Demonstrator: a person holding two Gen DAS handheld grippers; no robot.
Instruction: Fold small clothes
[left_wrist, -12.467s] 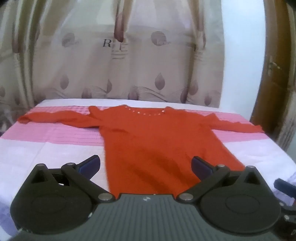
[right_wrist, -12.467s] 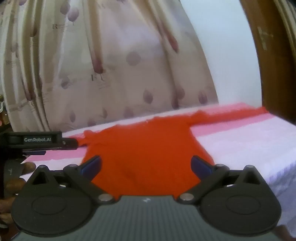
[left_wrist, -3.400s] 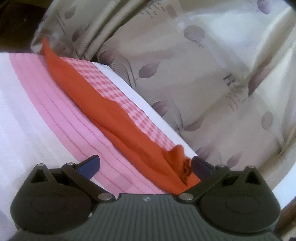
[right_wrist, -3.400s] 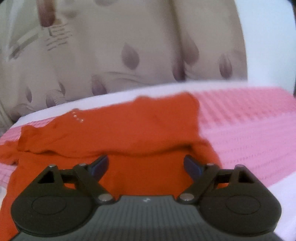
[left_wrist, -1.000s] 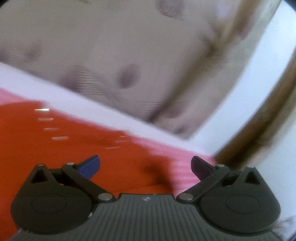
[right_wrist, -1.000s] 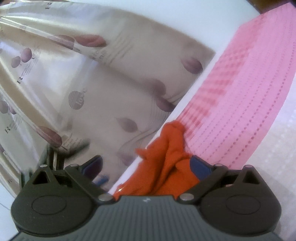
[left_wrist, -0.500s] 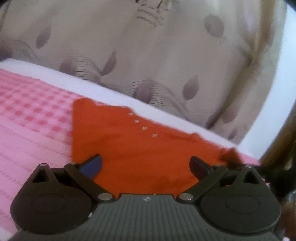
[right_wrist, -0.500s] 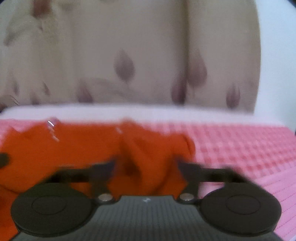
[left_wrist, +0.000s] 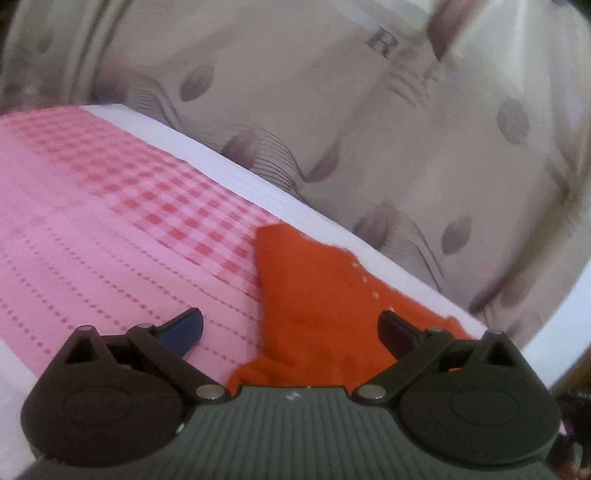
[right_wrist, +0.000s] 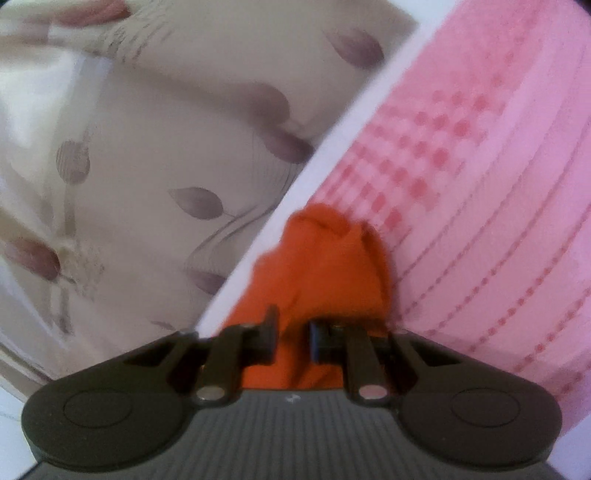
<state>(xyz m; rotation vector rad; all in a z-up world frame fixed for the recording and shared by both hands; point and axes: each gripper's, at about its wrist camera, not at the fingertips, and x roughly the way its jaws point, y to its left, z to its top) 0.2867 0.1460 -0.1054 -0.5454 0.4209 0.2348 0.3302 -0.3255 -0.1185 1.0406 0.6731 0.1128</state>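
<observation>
Right gripper (right_wrist: 293, 338) pinches the orange sweater (right_wrist: 325, 273) at centre frame; left gripper (left_wrist: 291, 328), spread wide, hovers over the sweater on the pink bedspread (left_wrist: 92, 221).

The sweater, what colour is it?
Orange-red, with small pale studs at the neckline; the sweater shows best in the left wrist view.

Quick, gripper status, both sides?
Left gripper: open, above the orange top.
Right gripper: closed on a bunched part of the top.
</observation>
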